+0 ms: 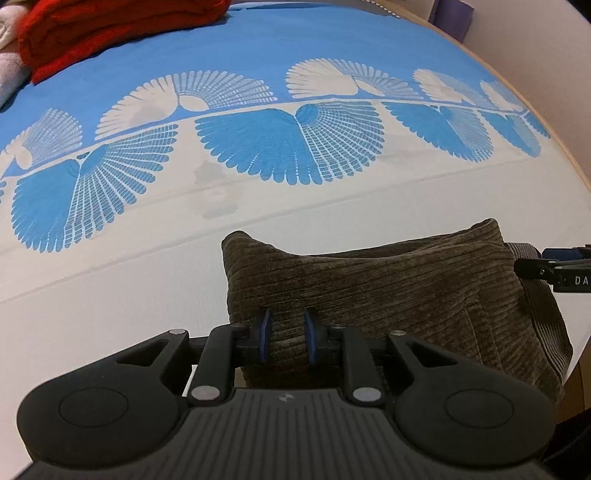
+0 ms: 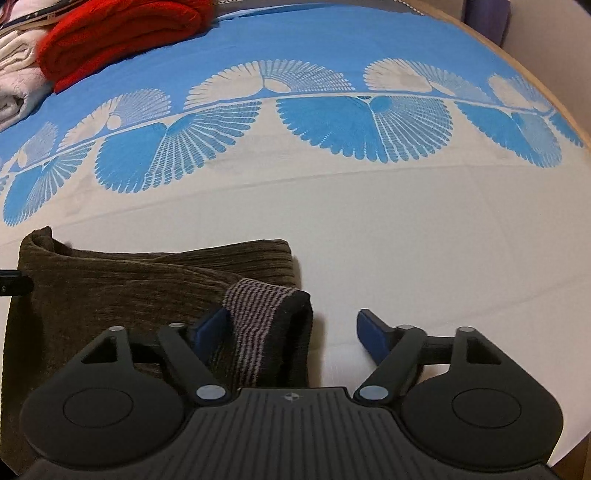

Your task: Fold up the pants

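Left tongs (image 1: 287,334) pinch the pants (image 1: 388,295); right tongs (image 2: 291,334) gape at their edge.

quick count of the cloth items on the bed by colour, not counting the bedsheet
Brown: 1, the folded corduroy pants
Red: 1, the folded red cloth
White: 1, the pale cloth pile, though it may be more than one piece
Total: 3
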`<state>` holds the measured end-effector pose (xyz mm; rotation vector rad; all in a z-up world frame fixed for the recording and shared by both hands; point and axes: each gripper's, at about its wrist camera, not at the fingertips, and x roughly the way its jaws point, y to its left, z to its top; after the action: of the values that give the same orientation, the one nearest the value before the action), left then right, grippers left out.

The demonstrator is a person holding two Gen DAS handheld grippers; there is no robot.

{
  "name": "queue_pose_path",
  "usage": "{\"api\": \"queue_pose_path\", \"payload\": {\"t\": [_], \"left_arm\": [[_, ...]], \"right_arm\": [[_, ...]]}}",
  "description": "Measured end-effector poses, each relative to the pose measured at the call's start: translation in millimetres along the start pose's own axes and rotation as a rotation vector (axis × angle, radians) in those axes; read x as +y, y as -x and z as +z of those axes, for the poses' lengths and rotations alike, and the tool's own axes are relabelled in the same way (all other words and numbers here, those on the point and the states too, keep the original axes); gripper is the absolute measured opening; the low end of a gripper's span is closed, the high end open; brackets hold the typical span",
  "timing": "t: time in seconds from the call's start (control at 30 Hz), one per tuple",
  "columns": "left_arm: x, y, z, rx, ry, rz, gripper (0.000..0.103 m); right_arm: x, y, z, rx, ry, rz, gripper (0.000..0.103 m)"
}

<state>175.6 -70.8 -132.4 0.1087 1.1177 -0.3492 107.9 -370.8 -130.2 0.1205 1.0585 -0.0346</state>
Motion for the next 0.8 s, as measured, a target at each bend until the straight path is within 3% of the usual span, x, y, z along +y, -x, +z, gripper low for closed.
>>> {"api": "queue_pose_path", "payload": {"t": [0.1,0.17,0.23,0.27,0.3,0.37,0.43,0.5,0.7,0.8], "left_arm": [[3.4,1.9,0.0,-0.007,0.008,-0.019,0.029],[6.9,7.7,0.2,-0.022,0.026,-0.028,0.049],[11.6,17.1,0.4,-0.053,0.053,-0.010,0.086],[14.6,21.6,0.5,-0.068,0.070,0.004,0.090],[18.6,24.4,-0.1,-0.076,0.092,0.009,0.093],[27.9,23.7,-2.4,-0.049,0.156,-0.016,0.093],[38.2,13.0,-7.0,0.030,0.258,-0.079,0.093],[42.2,-0.2,-10.7,0.102,0.320,-0.133,0.093],[27.8,-45.4,-22.6,0.262,0.315,-0.200,0.093],[18.8,-57.3,-23.5,0.268,0.299,-0.209,0.094]], "right_arm": [[-6.6,3.0,-0.6,-0.002,-0.043,0.025,0.081],[-13.4,10.5,-0.6,-0.028,-0.096,0.063,0.080],[-20.4,19.8,-0.7,-0.061,-0.143,0.112,0.082],[-23.4,22.3,-1.6,-0.064,-0.157,0.142,0.087],[-26.4,21.1,-3.7,-0.042,-0.164,0.175,0.093],[-30.9,8.7,-11.1,0.062,-0.165,0.201,0.094],[-37.0,-6.1,-20.1,0.159,-0.185,0.193,0.099],[-43.5,-12.5,-25.3,0.188,-0.221,0.211,0.102],[-38.0,-23.3,-28.0,0.245,-0.261,0.249,0.102],[-18.6,-30.0,-30.7,0.282,-0.201,0.263,0.102]]}}
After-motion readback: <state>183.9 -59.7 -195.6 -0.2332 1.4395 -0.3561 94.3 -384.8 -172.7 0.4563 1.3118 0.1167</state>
